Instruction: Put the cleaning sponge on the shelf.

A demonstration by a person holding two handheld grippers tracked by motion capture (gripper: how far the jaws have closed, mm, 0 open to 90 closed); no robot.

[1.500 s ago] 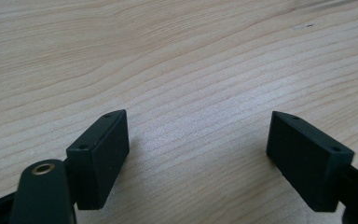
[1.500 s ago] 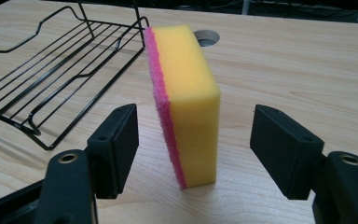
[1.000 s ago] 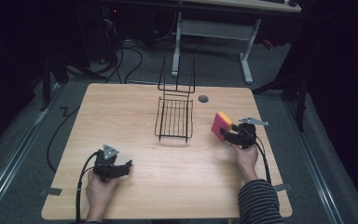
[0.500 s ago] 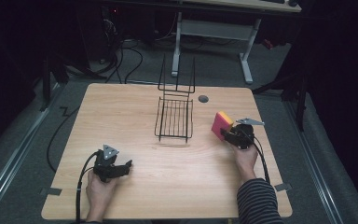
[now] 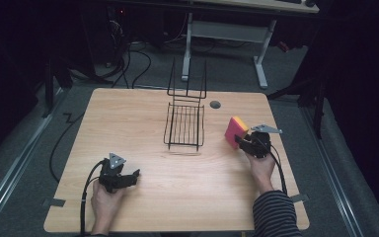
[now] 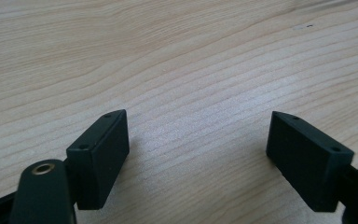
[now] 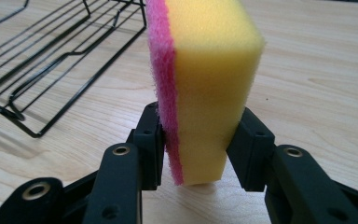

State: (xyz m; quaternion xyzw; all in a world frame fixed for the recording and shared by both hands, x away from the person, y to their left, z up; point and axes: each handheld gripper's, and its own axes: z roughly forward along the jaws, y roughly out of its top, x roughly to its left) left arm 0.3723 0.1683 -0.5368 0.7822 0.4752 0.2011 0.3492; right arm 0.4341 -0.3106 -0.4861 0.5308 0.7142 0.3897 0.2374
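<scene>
Right tongs (image 7: pixel 200 140), wide a moment before, had just clenched low on the upright yellow-and-pink foam sponge (image 7: pixel 205 79) beside the black wire rack (image 5: pixel 185 126) on the wooden counter (image 5: pixel 128 123); that squashy low grip might let it tip, while left tongs (image 6: pixel 198 156) rested released.

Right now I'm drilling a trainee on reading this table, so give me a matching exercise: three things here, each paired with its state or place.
Things:
1. sponge
2. wire rack
3. left gripper

States or places:
A. jaws wide apart over bare wood, nothing between them
B. stands on edge, squeezed between two black jaws
C. in the middle of the table, nothing in it

Pairs: 1-B, 2-C, 3-A
</scene>
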